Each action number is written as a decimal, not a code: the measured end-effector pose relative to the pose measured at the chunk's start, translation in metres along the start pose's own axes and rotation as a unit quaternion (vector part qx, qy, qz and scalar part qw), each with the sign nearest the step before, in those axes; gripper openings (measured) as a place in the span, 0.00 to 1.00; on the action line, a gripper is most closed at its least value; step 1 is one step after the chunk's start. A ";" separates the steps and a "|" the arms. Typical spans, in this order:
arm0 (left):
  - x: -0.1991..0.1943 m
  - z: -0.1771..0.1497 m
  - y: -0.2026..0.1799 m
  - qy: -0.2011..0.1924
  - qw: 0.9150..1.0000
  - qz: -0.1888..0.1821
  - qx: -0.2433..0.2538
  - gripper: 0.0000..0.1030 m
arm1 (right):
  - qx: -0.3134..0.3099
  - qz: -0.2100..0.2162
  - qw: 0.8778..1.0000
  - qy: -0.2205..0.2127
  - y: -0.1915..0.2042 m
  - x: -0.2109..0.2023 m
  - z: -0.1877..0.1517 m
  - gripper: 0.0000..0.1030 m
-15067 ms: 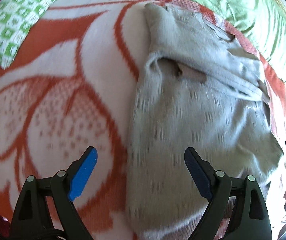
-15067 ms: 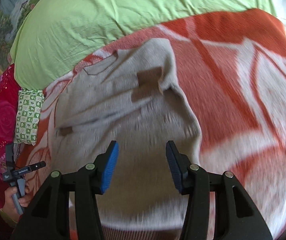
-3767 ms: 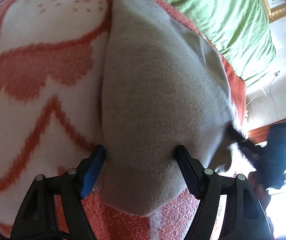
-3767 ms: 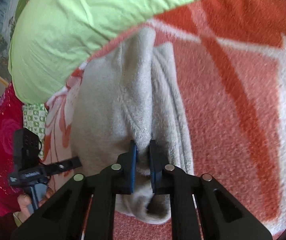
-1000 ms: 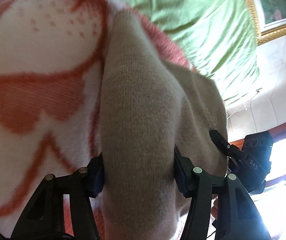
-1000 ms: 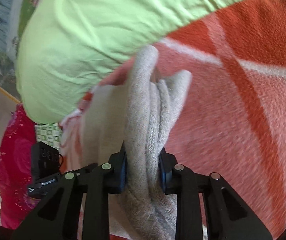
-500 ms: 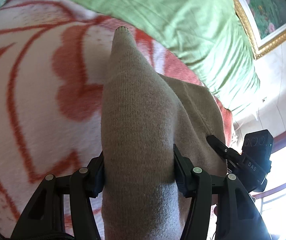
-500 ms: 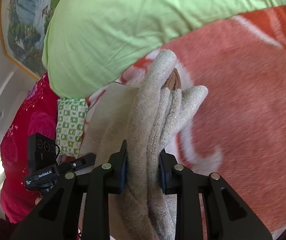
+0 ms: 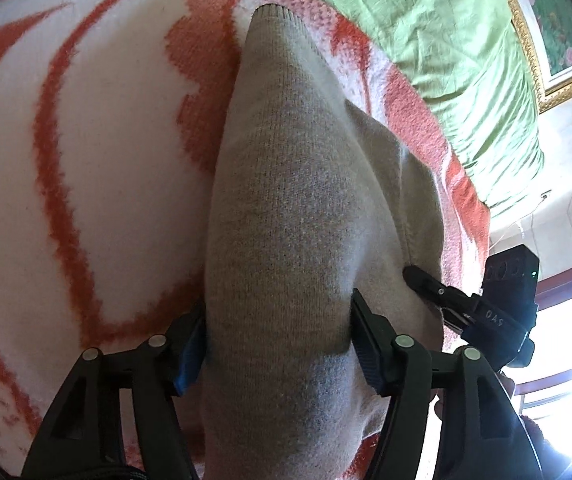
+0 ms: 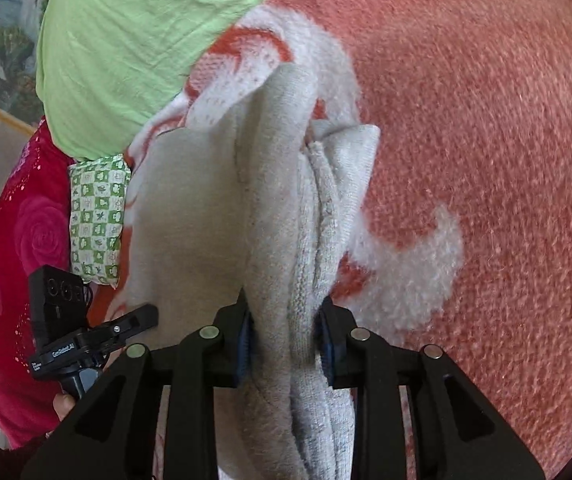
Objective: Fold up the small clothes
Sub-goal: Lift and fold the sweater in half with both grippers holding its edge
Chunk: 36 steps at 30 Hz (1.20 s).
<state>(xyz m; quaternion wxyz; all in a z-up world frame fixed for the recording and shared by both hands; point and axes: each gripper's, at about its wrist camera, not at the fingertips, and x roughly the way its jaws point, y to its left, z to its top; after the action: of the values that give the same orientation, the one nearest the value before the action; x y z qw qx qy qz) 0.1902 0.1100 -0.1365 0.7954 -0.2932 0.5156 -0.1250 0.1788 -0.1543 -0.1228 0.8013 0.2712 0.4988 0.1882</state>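
A folded grey knit sweater (image 9: 286, 200) lies lengthwise on the orange and white blanket (image 9: 86, 120), its far end near the green sheet. My left gripper (image 9: 278, 344) holds the thick near end; its jaws are opening, and the cloth still fills the gap and touches both pads. In the right wrist view the sweater (image 10: 190, 208) shows bunched layers. My right gripper (image 10: 284, 340) grips that bunch, and its jaws are opening too with cloth pressed between the pads. Each gripper appears in the other's view, at the sweater's opposite side.
A green sheet (image 9: 445, 40) covers the bed beyond the blanket. A green checked cushion (image 10: 96, 216) and a red rose-patterned fabric (image 10: 14, 240) lie at the left. A gold-framed picture (image 9: 545, 60) hangs on the wall. Bare blanket (image 10: 485, 160) spreads to the right.
Both grippers carried the sweater toward the green sheet and lowered it, so its far end now rests on the blanket. Both pairs of jaws stand a little wider.
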 end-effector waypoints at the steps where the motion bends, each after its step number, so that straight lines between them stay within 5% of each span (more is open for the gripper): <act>1: -0.001 0.001 -0.003 0.002 1.000 0.003 0.001 0.66 | 0.003 -0.005 1.000 0.000 0.000 -0.001 0.001 0.37; 15: -0.045 -0.044 0.010 0.014 1.000 0.016 0.000 0.67 | -0.007 -0.032 0.999 -0.001 0.011 -0.055 -0.039 0.42; 21: -0.045 -0.065 0.019 0.035 0.999 0.010 -0.004 0.69 | 0.002 -0.041 0.999 0.014 0.008 -0.055 -0.070 0.53; 27: -0.029 -0.082 0.014 0.055 0.998 0.026 0.020 0.66 | 0.021 -0.041 0.999 0.027 -0.001 -0.041 -0.088 0.53; 28: -0.028 -0.083 0.014 0.055 0.998 0.029 0.022 0.59 | 0.021 -0.043 0.999 0.022 -0.002 -0.040 -0.089 0.49; 29: -0.027 -0.083 0.013 0.055 0.998 0.030 0.025 0.49 | 0.024 -0.045 0.998 0.021 -0.003 -0.040 -0.089 0.31; 30: -0.027 -0.083 0.012 0.059 0.998 0.023 0.024 0.30 | 0.033 -0.040 0.998 0.022 -0.004 -0.042 -0.089 0.22; 33: -0.036 -0.083 0.005 0.057 0.997 0.020 0.038 0.26 | 0.037 0.000 0.999 0.004 0.001 -0.062 -0.086 0.14; 36: -0.035 -0.085 0.003 0.065 0.997 0.024 0.042 0.26 | 0.021 -0.004 1.000 -0.006 0.009 -0.077 -0.084 0.14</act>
<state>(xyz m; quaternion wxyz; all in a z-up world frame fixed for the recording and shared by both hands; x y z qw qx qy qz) 0.0989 0.1015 -0.1370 0.7749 -0.2381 0.5669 -0.1464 0.0693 -0.1704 -0.0935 0.7993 0.2871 0.4987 0.1733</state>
